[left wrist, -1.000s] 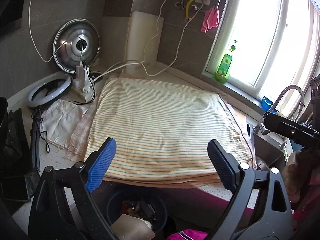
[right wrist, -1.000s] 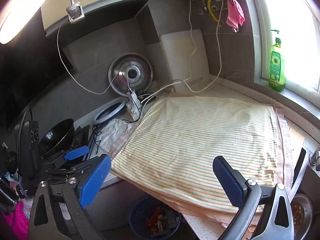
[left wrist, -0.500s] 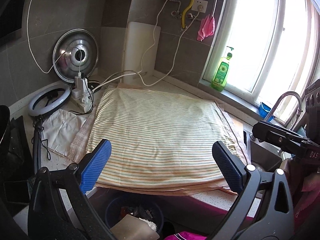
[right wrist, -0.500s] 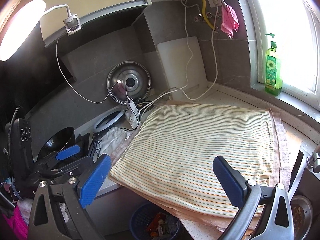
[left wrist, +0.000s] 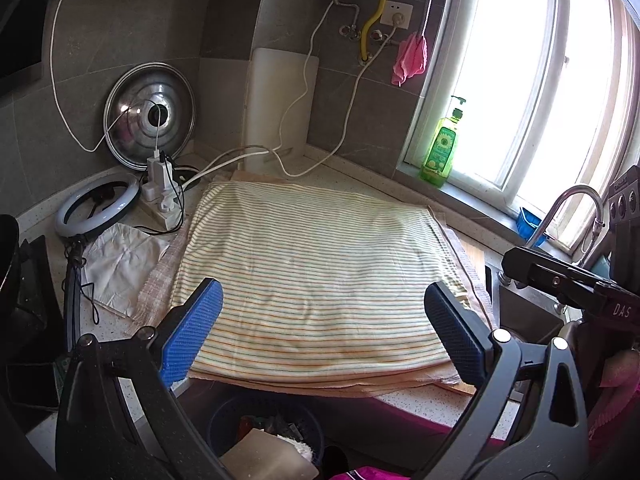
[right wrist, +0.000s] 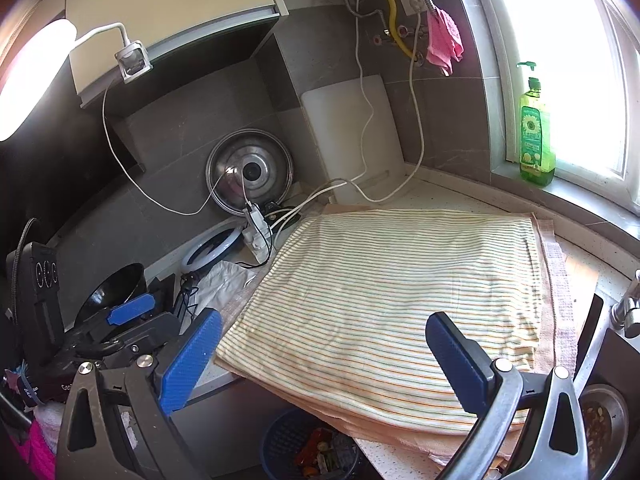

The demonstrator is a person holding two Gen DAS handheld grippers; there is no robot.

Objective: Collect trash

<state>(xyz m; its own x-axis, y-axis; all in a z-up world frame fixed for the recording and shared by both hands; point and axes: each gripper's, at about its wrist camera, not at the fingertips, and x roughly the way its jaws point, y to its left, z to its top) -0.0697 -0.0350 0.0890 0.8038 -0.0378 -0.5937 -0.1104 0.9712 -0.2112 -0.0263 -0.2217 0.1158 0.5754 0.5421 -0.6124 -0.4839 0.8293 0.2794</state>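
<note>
Two grippers, both spread wide with nothing between their blue pads. My left gripper point(left wrist: 320, 328) hangs above the near edge of the striped cloth point(left wrist: 316, 276), its pads point(left wrist: 190, 334) apart at roughly 8 and 4 o'clock of the left wrist view. My right gripper point(right wrist: 322, 354) is just as wide, over the same cloth's near corner point(right wrist: 384, 300); in its view I see the left gripper's body at 8 o'clock, one blue finger point(right wrist: 132, 308) showing.

Below the counter edge, at 6 o'clock in both views, stands the blue trash basket point(left wrist: 224, 416), also seen as point(right wrist: 280, 436). It holds mixed scraps point(right wrist: 320, 448), and a tan flat piece point(left wrist: 268, 456) lies on top in the left view. I cannot tell what the scraps are.

Further out, the folded cloth covers most of the countertop point(left wrist: 432, 404). At 9 o'clock lie a crumpled white cloth point(left wrist: 120, 256) and a ring light point(left wrist: 96, 208); a power strip point(left wrist: 160, 192) sits just beside it. At 11 o'clock a steel pot lid point(left wrist: 150, 116) leans on the wall, with a white cutting board point(left wrist: 276, 108) at 12. At 2 o'clock a green soap bottle point(left wrist: 440, 148) stands on the sill; the faucet point(left wrist: 568, 208) curves at 3 o'clock
</note>
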